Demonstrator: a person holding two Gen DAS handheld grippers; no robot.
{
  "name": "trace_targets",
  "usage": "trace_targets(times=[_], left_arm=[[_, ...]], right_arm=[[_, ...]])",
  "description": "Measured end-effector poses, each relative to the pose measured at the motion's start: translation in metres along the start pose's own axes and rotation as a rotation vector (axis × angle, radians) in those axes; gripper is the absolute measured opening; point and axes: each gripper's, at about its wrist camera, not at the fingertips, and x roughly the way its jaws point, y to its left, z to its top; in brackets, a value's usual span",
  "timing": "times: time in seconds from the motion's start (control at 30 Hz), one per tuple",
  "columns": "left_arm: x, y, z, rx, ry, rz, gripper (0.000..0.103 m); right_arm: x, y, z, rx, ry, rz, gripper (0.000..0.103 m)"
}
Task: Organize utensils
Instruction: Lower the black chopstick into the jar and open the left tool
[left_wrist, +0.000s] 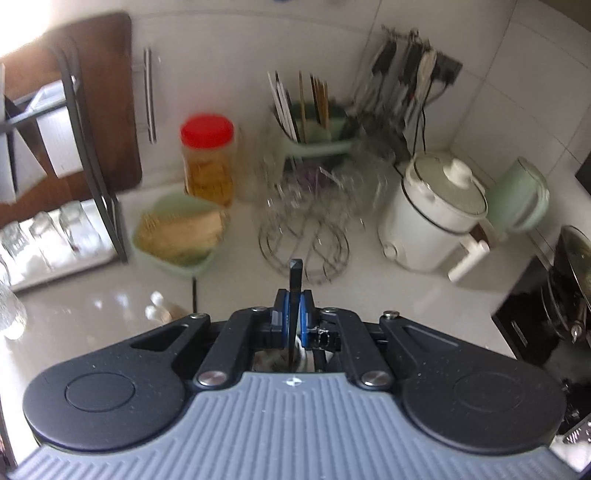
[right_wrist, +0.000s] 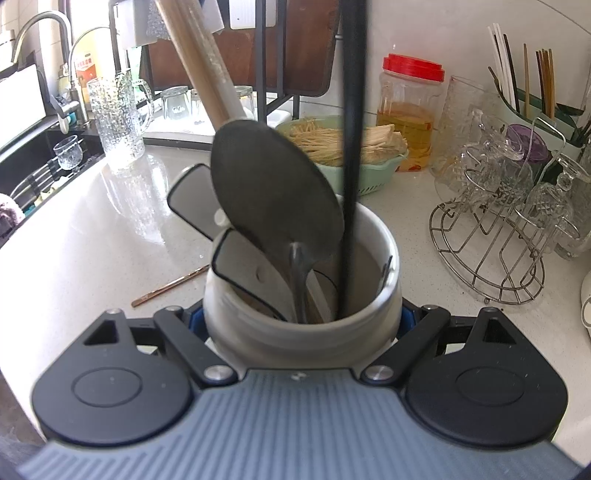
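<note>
The left gripper was pressed nearly together, pinching one thin black handle that stood up between its blue pads. The right gripper was spread wide and clamped on one white crock, a pad against each side.

In the crock stood one black spoon with a wooden shaft, two flat black-edged spatula heads, one grey metal utensil and one thin black rod that ran straight up out of the top of the view. One copper-coloured chopstick lay flat on the counter, just left of the crock.

Toward the counter's back edge stood one green basket of pale sticks, one red-lidded jar, one wire rack hung with glasses and one green holder of chopsticks. One white cooker and one green kettle sat in the back right corner, and one glass mug near the left edge, by the sink.

The counter lay bare left of the crock out to its curved front edge, and between the crock and the rack.
</note>
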Motion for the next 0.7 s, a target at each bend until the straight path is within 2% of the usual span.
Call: trace_targets(times=[0.3,0.57,0.63,0.7], left_arm=[[0.02,0.012,0.004,-0.041,0.105,-0.027,0.006],[0.019,0.023,0.01,-0.078,0.127,-0.045,0.007],[0.017,0.025,0.011,-0.091,0.133,-0.086,0.007],[0.011,0.025,0.01,-0.115,0.104,-0.112,0.007]], right_arm=[[0.001,0.0,0.001,0.0,-0.008,-0.003,0.092],[0.001,0.001,0.001,0.003,-0.007,-0.008,0.092],[0.002,0.001,0.001,0.007,-0.006,-0.011,0.092],[0.002,0.001,0.002,0.009,-0.005,-0.014,0.092]])
